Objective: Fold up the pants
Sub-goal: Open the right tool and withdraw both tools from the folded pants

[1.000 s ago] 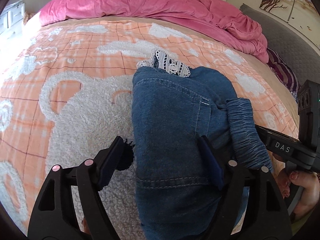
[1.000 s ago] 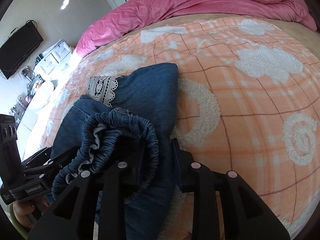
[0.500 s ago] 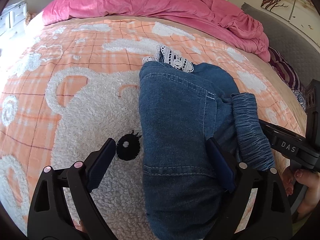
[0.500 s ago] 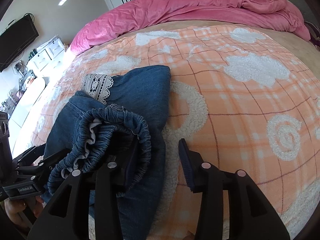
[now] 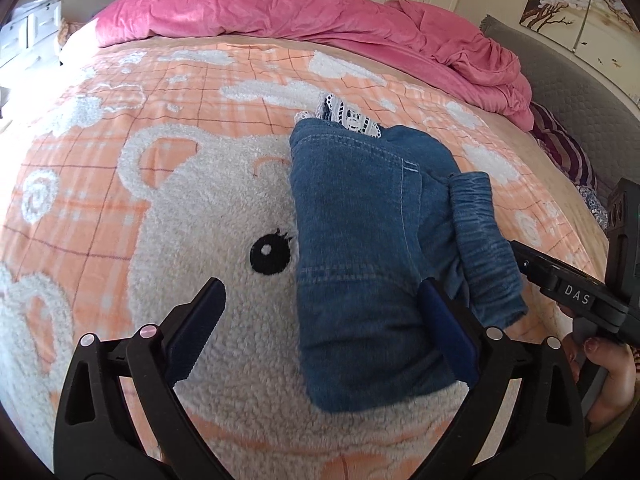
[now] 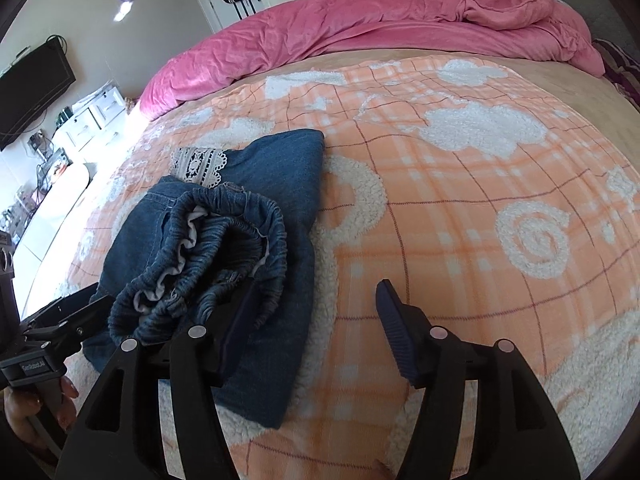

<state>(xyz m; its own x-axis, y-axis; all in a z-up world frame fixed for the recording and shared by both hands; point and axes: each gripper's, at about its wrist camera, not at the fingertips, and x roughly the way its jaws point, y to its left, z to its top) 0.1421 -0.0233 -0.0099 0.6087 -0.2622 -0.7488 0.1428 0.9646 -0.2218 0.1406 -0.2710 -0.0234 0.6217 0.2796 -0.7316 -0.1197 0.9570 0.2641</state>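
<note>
The blue denim pants (image 5: 360, 240) lie folded into a small bundle on the orange bear-print blanket (image 5: 140, 208), white lace trim (image 5: 352, 114) at the far end and the elastic waistband (image 5: 484, 248) on the right. My left gripper (image 5: 320, 320) is open, just above the bundle's near edge, touching nothing. In the right wrist view the pants (image 6: 256, 240) lie at left with the gathered waistband (image 6: 208, 256) on top. My right gripper (image 6: 316, 320) is open; its left finger (image 6: 236, 328) rests beside the waistband, holding nothing.
A rumpled pink duvet (image 5: 320, 20) is piled along the far side of the bed. A grey headboard (image 5: 580, 92) and striped pillow (image 5: 568, 152) are at right. White drawers (image 6: 96, 116) and a wall TV (image 6: 36, 84) stand beyond the bed's left edge.
Both grippers opened and let go of the pants, then drew back toward me. The folded bundle stayed on the blanket, now further from both cameras.
</note>
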